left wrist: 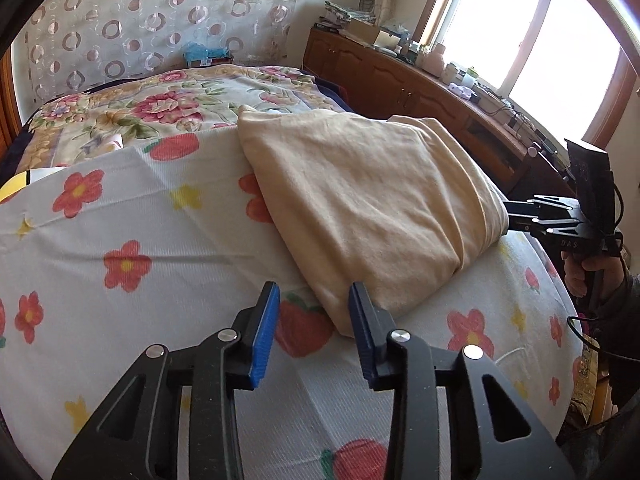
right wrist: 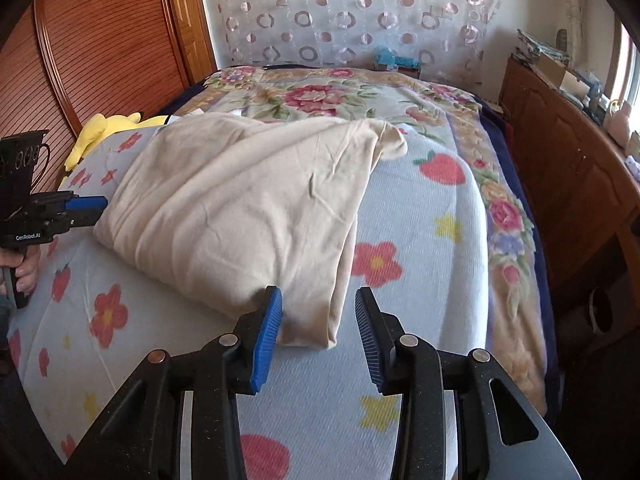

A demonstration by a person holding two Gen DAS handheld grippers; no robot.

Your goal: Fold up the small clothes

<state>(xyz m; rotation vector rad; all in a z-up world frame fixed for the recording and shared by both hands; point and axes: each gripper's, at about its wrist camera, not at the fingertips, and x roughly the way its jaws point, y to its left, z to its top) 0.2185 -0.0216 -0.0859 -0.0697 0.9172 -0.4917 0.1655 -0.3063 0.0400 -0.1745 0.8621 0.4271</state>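
A cream garment (left wrist: pixel 360 200) lies folded into a thick bundle on the bedsheet (left wrist: pixel 140 232), which is printed with flowers and strawberries. My left gripper (left wrist: pixel 315 286) is open at the bundle's near corner, and the cloth edge lies by its right pad (left wrist: pixel 362 332). In the right wrist view the garment (right wrist: pixel 240 208) has one folded corner between the open jaws of my right gripper (right wrist: pixel 318 289), and the left pad (right wrist: pixel 267 336) touches the cloth. Each gripper shows in the other's view, at opposite ends of the bundle: the right gripper (left wrist: pixel 510 214) and the left gripper (right wrist: pixel 102 204).
A rose-patterned blanket (left wrist: pixel 160 104) covers the far half of the bed. A wooden cabinet (left wrist: pixel 400 80) loaded with clutter runs under the window on the right. A yellow plush toy (right wrist: pixel 100 128) lies by the wooden panel (right wrist: pixel 92 48). A hand (left wrist: pixel 576 276) holds the right gripper's handle.
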